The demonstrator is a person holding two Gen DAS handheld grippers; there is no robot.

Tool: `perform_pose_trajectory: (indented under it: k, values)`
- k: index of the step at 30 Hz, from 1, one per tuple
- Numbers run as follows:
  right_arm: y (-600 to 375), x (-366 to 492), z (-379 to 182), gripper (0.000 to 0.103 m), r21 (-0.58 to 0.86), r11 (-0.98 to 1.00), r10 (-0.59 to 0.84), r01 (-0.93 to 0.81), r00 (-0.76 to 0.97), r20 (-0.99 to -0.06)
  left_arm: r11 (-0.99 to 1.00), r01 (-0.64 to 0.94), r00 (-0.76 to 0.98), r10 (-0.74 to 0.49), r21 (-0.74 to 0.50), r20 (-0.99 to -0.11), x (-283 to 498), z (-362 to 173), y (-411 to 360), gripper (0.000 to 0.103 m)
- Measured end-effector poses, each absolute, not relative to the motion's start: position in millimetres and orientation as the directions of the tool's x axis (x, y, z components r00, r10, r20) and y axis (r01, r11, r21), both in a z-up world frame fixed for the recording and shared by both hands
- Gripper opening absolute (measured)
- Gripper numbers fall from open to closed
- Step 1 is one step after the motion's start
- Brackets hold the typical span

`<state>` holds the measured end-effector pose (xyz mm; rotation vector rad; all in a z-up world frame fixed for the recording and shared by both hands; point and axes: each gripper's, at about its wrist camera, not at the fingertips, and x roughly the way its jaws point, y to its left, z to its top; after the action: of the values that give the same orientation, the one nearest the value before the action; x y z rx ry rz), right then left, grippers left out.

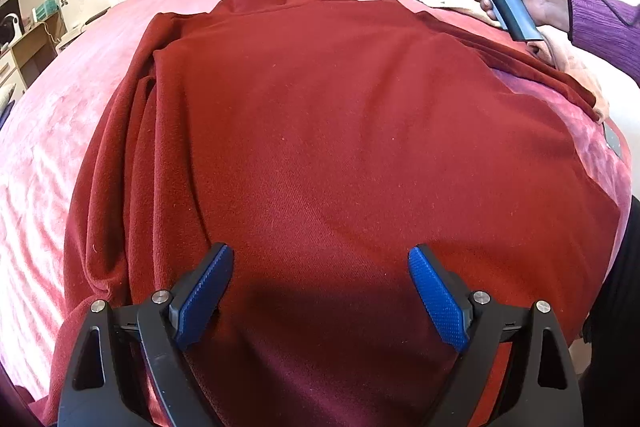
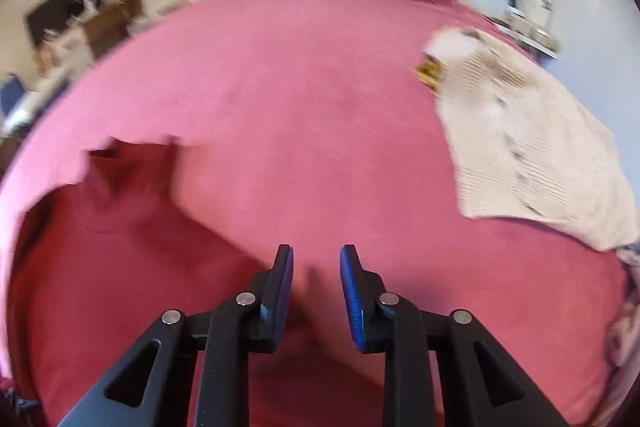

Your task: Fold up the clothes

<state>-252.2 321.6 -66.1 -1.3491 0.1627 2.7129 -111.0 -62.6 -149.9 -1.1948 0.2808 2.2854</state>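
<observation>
Looking through the left wrist view, I see my left gripper [image 1: 320, 259] spread wide, holding nothing, low over the dark red fleece garment [image 1: 340, 131] spread across the pink bedspread [image 1: 48, 155]. In the right wrist view, my right gripper [image 2: 316, 259] is parted and empty, beyond the garment's right edge (blurred). Closing there, I'd likely pinch bedspread too, dragging both.

The right wrist view is smeared by blur; the dark red garment [image 1: 340, 147] is cut off below.
</observation>
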Motion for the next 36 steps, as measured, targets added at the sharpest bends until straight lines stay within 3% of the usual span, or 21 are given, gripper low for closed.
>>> perform_pose_trajectory:
  k: [4, 6, 8, 10, 11, 12, 16, 19, 24, 28, 33, 34, 36]
  values:
    - [295, -271, -86, 0.024, 0.131, -0.991, -0.108, -0.003, -0.548, -0.829, -0.832, -0.551, -0.450, 0.359, -0.063, -0.818, -111, -148, -63, 0.091]
    - [293, -296, -103, 0.013, 0.149, -0.989, -0.134, 0.006, -0.475, -0.870, -0.831, -0.552, -0.446, 0.360, -0.064, -0.819, -111, -146, -64, 0.091]
    - [314, -310, -107, 0.000, 0.175, -0.980, -0.107, -0.097, -0.484, -0.869, -0.830, -0.554, -0.444, 0.363, -0.067, -0.819, -112, -142, -67, 0.091]
    - [328, -302, -96, 0.004, 0.196, -0.954, -0.048, -0.228, -0.529, -0.847, -0.828, -0.557, -0.453, 0.367, -0.064, -0.812, -108, -132, -79, 0.091]
    - [322, -291, -87, 0.020, 0.180, -0.955, -0.022, -0.236, -0.549, -0.836, -0.831, -0.554, -0.465, 0.364, -0.055, -0.807, -106, -127, -86, 0.091]
    - [316, -280, -78, 0.021, 0.164, -0.956, 0.003, -0.243, -0.568, -0.823, -0.835, -0.548, -0.481, 0.356, -0.042, -0.801, -105, -122, -94, 0.091]
    - [259, -224, -56, 0.021, 0.170, -0.984, -0.110, -0.045, -0.596, -0.795, -0.866, -0.500, -0.544, 0.319, -0.005, -0.776, -101, -94, -144, 0.091]
    - [193, -176, -66, 0.021, 0.138, -0.975, -0.208, 0.173, -0.508, -0.836, -0.885, -0.464, -0.565, 0.309, -0.014, -0.765, -102, -76, -196, 0.091]
    - [117, -121, -103, 0.021, 0.067, -0.929, -0.210, 0.365, -0.367, -0.906, -0.894, -0.442, -0.553, 0.335, -0.072, -0.763, -103, -58, -279, 0.091]
    - [104, -113, -117, 0.021, 0.062, -0.931, -0.189, 0.359, -0.330, -0.925, -0.843, -0.521, -0.470, 0.416, -0.136, -0.779, -104, -68, -291, 0.091]
    - [104, -108, -119, 0.021, 0.097, -0.947, -0.197, 0.306, -0.317, -0.928, -0.786, -0.603, -0.358, 0.420, -0.137, -0.834, -108, -92, -271, 0.091]
    - [104, -107, -119, 0.021, 0.103, -0.950, -0.199, 0.295, -0.315, -0.928, -0.775, -0.617, -0.336, 0.417, -0.137, -0.844, -109, -97, -267, 0.090]
    - [104, -105, -120, 0.021, 0.117, -0.955, -0.202, 0.273, -0.310, -0.929, -0.751, -0.646, -0.291, 0.410, -0.139, -0.864, -110, -106, -259, 0.075]
